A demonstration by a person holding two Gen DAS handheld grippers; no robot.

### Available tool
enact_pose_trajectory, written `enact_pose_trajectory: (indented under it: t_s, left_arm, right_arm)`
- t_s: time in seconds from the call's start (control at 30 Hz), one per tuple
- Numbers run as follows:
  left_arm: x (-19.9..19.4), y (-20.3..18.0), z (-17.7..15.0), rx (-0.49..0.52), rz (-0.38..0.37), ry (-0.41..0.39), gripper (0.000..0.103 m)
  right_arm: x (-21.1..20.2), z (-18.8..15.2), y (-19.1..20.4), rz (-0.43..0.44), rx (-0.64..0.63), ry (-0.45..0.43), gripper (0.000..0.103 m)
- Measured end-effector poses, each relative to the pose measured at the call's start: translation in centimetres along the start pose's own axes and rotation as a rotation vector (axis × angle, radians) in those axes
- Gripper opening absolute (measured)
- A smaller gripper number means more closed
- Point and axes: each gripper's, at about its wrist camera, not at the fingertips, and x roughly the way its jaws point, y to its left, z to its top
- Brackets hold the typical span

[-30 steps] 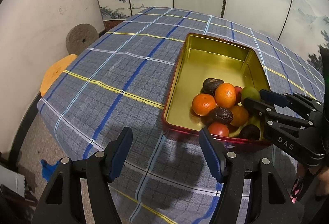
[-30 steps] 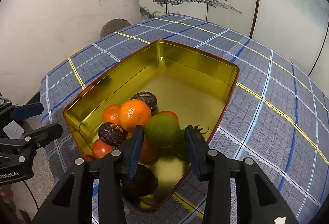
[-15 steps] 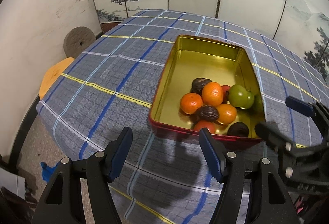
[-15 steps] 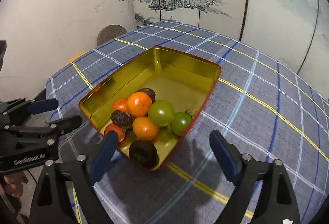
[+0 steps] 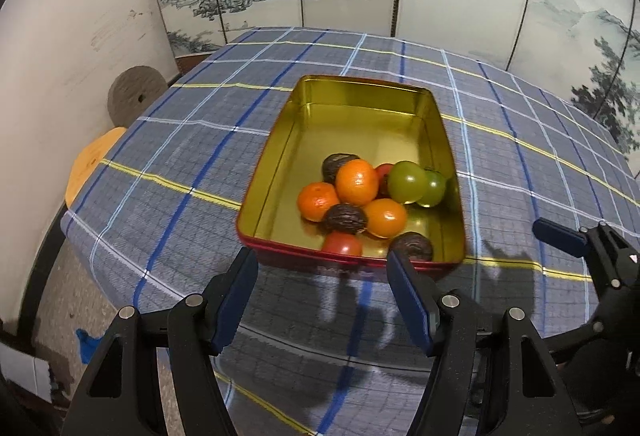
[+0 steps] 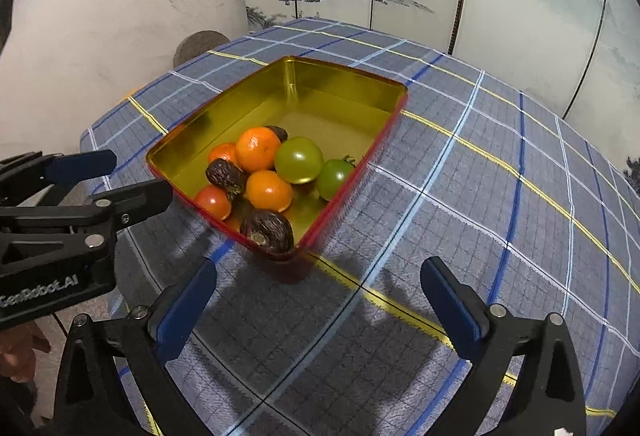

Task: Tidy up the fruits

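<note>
The right gripper (image 6: 318, 300) had just opened fully, released the larger green round fruit (image 6: 299, 159) into the gold rectangular metal tin (image 6: 224, 104) and withdrawn over the plaid-clothed surface (image 6: 460, 196); that placement appeared complete. The fruit lay at 12 o'clock from the empty jaws. The left gripper (image 5: 322, 294) stood half open, holding nothing.

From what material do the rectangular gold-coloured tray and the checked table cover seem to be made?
Rectangular gold-coloured tray: probably thin metal with a glossy gold lining and red outside; its walls mirror the fruit. Checked table cover: seemingly matte woven cloth; it drapes over the table edge.
</note>
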Motion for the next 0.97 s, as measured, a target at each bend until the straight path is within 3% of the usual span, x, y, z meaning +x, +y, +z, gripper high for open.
enact_pose_trajectory:
  t_s: [0.97]
  left_arm:
    - [0.1, -1.7, 0.1, 0.018, -0.017, -0.001, 0.068]
  right_arm:
    - [0.6, -0.6, -0.2, 0.005, 0.012, 0.03, 0.102]
